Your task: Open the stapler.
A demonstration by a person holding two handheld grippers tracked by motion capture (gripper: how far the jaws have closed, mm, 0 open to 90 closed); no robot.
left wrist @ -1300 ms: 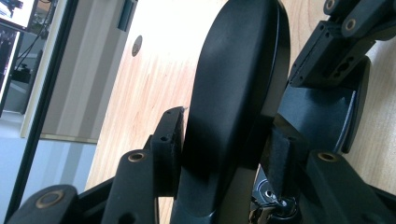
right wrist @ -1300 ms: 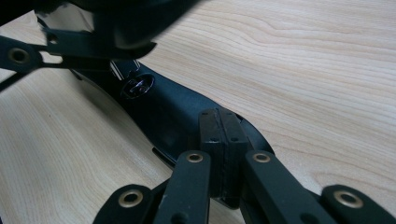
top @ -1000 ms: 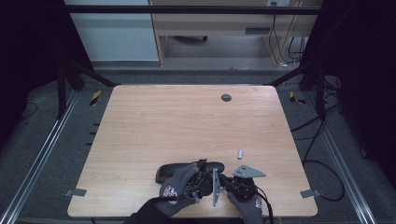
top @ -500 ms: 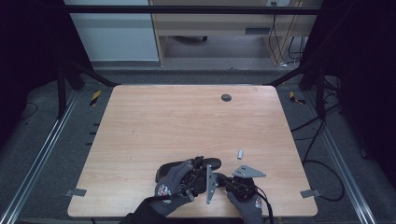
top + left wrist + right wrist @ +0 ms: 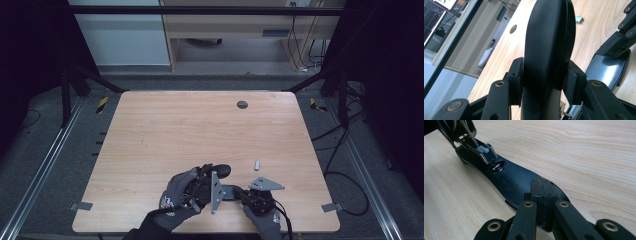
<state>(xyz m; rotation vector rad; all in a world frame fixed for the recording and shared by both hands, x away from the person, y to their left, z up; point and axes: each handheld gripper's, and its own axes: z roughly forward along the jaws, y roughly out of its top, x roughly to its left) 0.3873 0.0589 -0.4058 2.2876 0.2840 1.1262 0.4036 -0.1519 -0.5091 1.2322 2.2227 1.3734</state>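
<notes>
On the wooden desk (image 5: 165, 130) over grey carpet, both grippers work near its front edge: left fingers (image 5: 517, 75) grip the black mouse cover (image 5: 549, 45), right fingers (image 5: 541, 195) stay closed above the mouse base (image 5: 506, 180), beside a small battery (image 5: 257, 165).

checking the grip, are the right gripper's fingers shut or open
Shut. In the right gripper view the right gripper has its two fingers pressed flat together, no gap between them, their tips over the black base piece on the table.

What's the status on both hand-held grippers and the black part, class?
Left hand-held gripper clamped on black rounded piece, lifting. Right hand-held gripper shut on flat black base. Small grey block lies apart on table, not obstructing.
</notes>
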